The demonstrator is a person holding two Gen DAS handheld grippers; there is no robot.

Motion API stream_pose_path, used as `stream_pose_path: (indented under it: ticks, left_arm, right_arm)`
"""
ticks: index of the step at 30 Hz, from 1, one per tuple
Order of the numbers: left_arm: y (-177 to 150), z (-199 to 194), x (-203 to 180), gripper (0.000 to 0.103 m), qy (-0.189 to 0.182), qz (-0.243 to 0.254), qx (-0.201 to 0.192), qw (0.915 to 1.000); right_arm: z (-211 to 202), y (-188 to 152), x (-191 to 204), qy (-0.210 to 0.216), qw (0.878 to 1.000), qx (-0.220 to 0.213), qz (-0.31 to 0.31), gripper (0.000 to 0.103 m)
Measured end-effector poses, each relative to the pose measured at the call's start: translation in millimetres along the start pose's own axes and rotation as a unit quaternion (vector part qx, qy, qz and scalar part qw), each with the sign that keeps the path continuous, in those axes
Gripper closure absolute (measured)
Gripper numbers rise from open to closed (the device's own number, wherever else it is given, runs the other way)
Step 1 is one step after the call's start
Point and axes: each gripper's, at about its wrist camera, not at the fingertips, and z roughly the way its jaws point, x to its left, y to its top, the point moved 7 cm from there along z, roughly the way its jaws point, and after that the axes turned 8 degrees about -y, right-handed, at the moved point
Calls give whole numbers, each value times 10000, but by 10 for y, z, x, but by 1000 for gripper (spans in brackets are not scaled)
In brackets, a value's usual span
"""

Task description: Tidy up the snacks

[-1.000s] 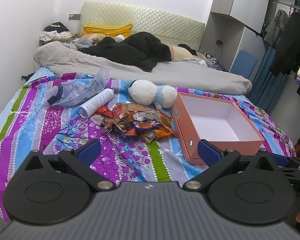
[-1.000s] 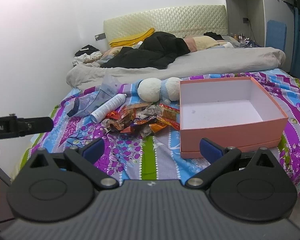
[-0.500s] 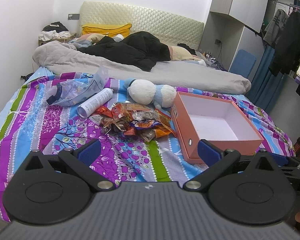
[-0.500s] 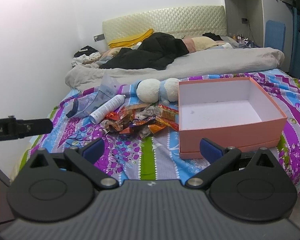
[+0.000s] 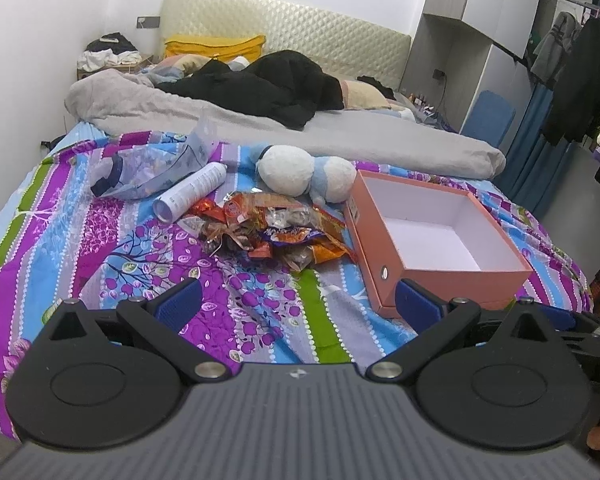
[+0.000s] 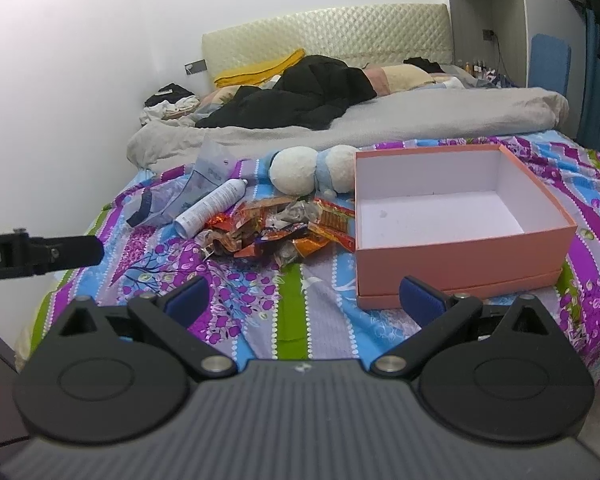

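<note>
The pink box [image 5: 436,236] serves as the landmark on the bed [image 5: 60,248], which is covered with a striped floral sheet. Furthest left of the box lies a crumpled clear plastic bag [image 5: 148,168]. Next comes a white spray can [image 5: 192,192] lying on its side, its long axis running diagonally, cap end toward the headboard and base toward the foot of the bed. Between the can and the box sits the pile of snack packets [image 5: 276,232], orange and red wrappers jumbled with no common direction; the nearest packets touch or almost touch the box's left wall. Just behind the pile, by the box's far left corner, rests a white and blue plush toy [image 5: 304,174]. The box stands open, its white inside bare.

The left tool [image 5: 296,304] hovers over the bed's near edge, spread wide, gripping nothing. The right tool [image 6: 304,300] is likewise spread wide and holds nothing.
</note>
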Motion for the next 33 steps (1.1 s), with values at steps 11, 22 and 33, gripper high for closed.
stream_pose_path:
  ticks: [11,22,33]
  left_arm:
    - [-36,240,144,0,54,-223,90,9997]
    - [37,695,437,0,128,-428,270,9986]
    - [104,1355,889,0,461,-404,312,9976]
  right_arm:
    - [231,-54,-9,-199,9997,107,38,0]
    - [538,4,127,-260,9992,-62,-306,0]
    - [997,67,378,-161,9969,-233,-738,20]
